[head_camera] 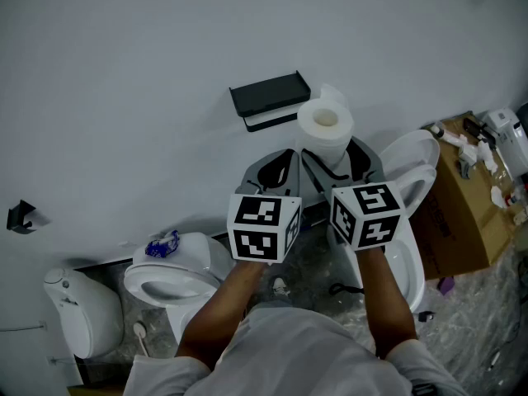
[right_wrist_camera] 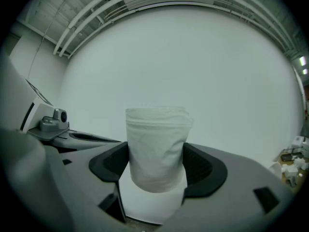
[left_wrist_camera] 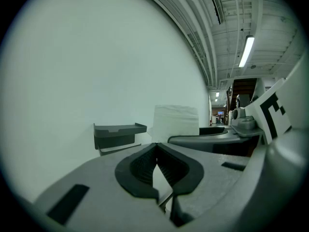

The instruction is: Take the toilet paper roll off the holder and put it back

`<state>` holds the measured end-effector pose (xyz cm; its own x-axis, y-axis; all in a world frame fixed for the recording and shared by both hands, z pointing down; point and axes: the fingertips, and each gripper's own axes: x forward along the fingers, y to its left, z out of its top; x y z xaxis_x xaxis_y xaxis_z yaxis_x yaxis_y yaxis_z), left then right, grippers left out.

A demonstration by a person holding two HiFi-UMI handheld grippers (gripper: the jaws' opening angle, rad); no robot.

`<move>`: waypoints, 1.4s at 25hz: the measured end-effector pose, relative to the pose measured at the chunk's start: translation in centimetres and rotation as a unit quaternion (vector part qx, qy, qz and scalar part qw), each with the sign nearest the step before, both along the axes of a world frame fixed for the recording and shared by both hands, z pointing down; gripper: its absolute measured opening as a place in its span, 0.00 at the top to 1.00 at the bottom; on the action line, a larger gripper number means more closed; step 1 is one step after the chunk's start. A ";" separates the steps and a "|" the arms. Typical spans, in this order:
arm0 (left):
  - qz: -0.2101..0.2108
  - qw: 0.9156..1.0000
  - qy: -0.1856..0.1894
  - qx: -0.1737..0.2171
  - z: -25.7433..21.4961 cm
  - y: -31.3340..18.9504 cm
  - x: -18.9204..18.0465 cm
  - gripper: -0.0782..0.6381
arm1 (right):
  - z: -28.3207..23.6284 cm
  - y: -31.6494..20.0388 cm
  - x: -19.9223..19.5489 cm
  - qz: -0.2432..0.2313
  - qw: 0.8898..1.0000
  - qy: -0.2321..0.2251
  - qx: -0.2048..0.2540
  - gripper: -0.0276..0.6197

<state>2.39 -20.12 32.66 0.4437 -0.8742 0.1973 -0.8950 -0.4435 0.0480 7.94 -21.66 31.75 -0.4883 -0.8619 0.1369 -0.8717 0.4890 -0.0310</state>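
A black wall-mounted holder sticks out from the white wall, and nothing hangs on it. To its right, my right gripper is shut on the white toilet paper roll, which stands upright with its core hole facing up. The right gripper view shows the roll squeezed between the two dark pads. My left gripper hovers just below the holder, shut and with nothing in it. In the left gripper view, the holder is ahead to the left and the roll ahead to the right.
A white toilet with a blue item on it stands below left. A second toilet with its lid up and a cardboard box of clutter are on the right. A small black fixture is on the wall at far left.
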 end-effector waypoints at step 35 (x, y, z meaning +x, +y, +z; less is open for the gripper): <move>-0.030 1.000 0.006 0.001 -0.5 -5.6 -5.2 0.88 | -2.9 -4.9 -4.8 -0.041 0.999 0.000 0.027 0.42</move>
<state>-2.86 -25.68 32.18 0.3924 -0.8999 0.1902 -0.9195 -0.3889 0.0568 3.10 -26.53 28.85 -0.5575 -0.8251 0.0916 -0.8287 0.5596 -0.0030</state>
